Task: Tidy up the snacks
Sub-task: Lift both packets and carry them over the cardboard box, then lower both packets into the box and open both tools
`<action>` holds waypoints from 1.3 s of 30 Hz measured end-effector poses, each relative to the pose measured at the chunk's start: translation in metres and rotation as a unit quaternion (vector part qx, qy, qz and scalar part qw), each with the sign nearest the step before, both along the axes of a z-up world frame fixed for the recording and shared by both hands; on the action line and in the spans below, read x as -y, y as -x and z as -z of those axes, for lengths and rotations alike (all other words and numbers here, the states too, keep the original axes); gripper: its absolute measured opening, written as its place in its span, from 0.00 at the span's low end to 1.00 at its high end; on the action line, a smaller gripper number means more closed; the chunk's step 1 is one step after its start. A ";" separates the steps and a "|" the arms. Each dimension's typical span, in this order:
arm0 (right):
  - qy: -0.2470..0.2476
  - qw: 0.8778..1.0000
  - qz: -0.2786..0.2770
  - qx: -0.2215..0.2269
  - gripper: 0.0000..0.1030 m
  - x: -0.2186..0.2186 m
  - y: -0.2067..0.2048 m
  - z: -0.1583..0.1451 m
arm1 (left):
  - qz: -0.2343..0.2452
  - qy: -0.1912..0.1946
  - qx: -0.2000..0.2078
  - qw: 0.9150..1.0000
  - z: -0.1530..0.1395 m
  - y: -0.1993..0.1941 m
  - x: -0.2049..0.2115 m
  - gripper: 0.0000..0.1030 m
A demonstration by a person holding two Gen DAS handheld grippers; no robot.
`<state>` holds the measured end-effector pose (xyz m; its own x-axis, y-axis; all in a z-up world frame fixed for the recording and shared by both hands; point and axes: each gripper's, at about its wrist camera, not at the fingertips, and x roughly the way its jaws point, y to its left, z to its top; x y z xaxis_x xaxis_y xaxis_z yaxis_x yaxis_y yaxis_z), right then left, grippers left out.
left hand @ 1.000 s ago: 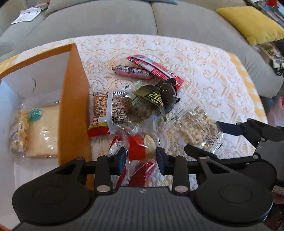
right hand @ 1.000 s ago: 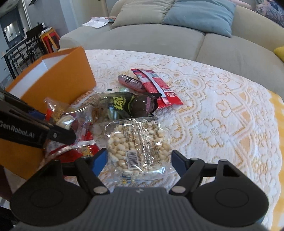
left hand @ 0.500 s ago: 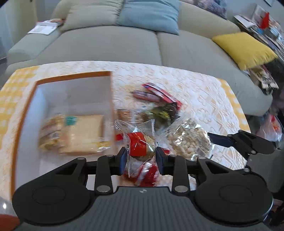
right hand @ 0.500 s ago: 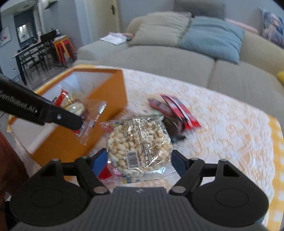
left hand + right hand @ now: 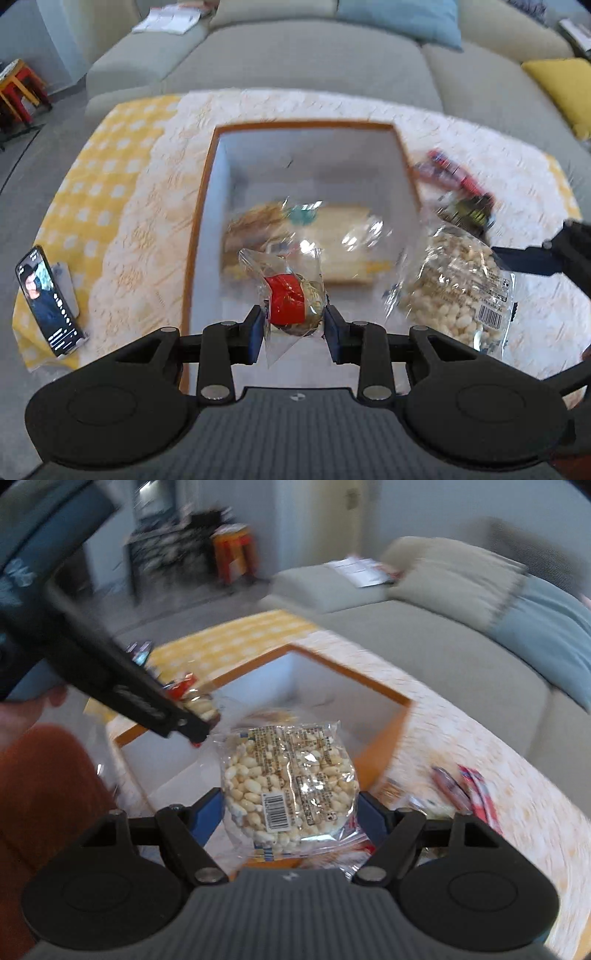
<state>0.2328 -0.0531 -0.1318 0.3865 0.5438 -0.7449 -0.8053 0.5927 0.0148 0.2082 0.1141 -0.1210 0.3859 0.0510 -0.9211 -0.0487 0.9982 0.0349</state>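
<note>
My left gripper point(image 5: 294, 325) is shut on a clear snack bag with a red label point(image 5: 290, 301) and holds it above the orange box point(image 5: 197, 221), near its front. My right gripper point(image 5: 290, 810) is shut on a clear bag of white puffed snacks point(image 5: 290, 775), also seen in the left wrist view point(image 5: 456, 286), over the box's right wall point(image 5: 384, 738). A bread packet point(image 5: 332, 240) lies inside the box. The left gripper's finger point(image 5: 147, 705) crosses the right wrist view.
Loose snacks lie on the lace cloth right of the box: red packets point(image 5: 454, 173) and a dark green packet point(image 5: 467, 214). A phone point(image 5: 48, 299) lies at the table's left edge. A grey sofa point(image 5: 295, 55) runs behind the table.
Both grippers have lifted their bags off the table and carried them left to the box. The left bag now hangs over the box's inside.
</note>
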 end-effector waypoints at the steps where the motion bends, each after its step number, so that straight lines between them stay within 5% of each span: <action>1: 0.014 1.000 -0.018 -0.009 0.73 -0.011 -0.003 0.001 | 0.007 -0.003 -0.012 1.000 0.005 -0.004 -0.001 0.37; 11: 0.124 0.982 -0.127 -0.058 0.73 -0.075 -0.028 0.030 | 0.065 -0.013 -0.101 0.993 0.045 -0.025 -0.011 0.37; 19: 0.178 0.968 -0.154 -0.083 0.73 -0.100 -0.043 0.061 | 0.076 -0.012 -0.141 0.987 0.069 -0.040 -0.012 0.37; 27: 0.201 0.959 -0.170 -0.105 0.73 -0.110 -0.047 0.077 | 0.069 -0.017 -0.157 0.985 0.083 -0.044 -0.015 0.38; 33: 0.199 0.959 -0.163 -0.115 0.74 -0.112 -0.050 0.079 | 0.062 -0.011 -0.156 0.986 0.083 -0.045 -0.021 0.54; 39: 0.201 0.960 -0.160 -0.107 0.77 -0.110 -0.050 0.080 | 0.057 -0.009 -0.142 0.988 0.075 -0.041 -0.023 0.56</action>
<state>0.2833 0.0573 -0.2116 0.0624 0.2609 -0.9633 -0.9513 0.3076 0.0217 0.2497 0.1370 -0.1955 0.1160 0.0393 -0.9925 0.0791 0.9957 0.0487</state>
